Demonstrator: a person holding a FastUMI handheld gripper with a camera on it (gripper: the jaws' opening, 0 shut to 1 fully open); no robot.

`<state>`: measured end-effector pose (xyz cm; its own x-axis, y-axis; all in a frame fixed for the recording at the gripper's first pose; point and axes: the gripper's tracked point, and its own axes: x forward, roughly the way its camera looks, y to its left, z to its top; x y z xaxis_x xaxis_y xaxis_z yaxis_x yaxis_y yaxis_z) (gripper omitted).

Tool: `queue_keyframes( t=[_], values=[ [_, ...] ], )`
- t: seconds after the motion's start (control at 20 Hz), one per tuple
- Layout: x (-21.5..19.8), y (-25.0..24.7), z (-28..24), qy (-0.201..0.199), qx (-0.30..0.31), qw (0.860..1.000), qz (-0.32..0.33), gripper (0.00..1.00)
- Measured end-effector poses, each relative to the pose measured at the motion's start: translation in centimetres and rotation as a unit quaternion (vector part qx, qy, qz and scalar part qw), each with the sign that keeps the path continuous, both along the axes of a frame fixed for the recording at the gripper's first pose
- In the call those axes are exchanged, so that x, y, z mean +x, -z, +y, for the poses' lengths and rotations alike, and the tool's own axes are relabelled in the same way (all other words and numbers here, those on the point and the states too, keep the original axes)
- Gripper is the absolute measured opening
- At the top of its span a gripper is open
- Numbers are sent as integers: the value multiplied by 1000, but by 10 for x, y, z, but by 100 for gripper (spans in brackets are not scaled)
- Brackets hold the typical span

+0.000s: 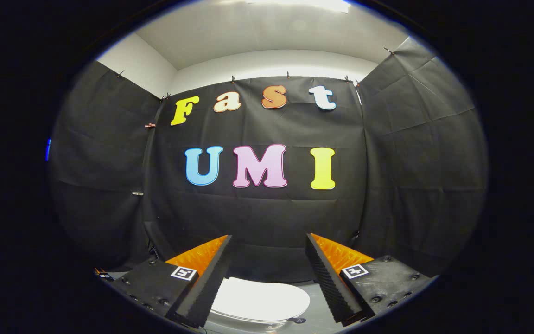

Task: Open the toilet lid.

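**Lid down, fingers spread above it**

While your gripper (269,260) hangs in the air with its fingers spread wide and nothing held between them, the white toilet lid (260,300) lies closed and flat below. You see it through the gap between the fingers, partly hidden behind the left one. It sits on the toilet on a grey floor (315,315), near the foot of the black cloth wall (267,218) ahead.
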<state>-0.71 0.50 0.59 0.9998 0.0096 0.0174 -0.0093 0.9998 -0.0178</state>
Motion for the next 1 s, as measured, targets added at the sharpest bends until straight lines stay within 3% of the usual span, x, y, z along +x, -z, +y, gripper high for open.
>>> queue_keyframes(
  t=[1.0],
  values=[
    [0,7,-19,28,1,1000,6,98]
  ],
)
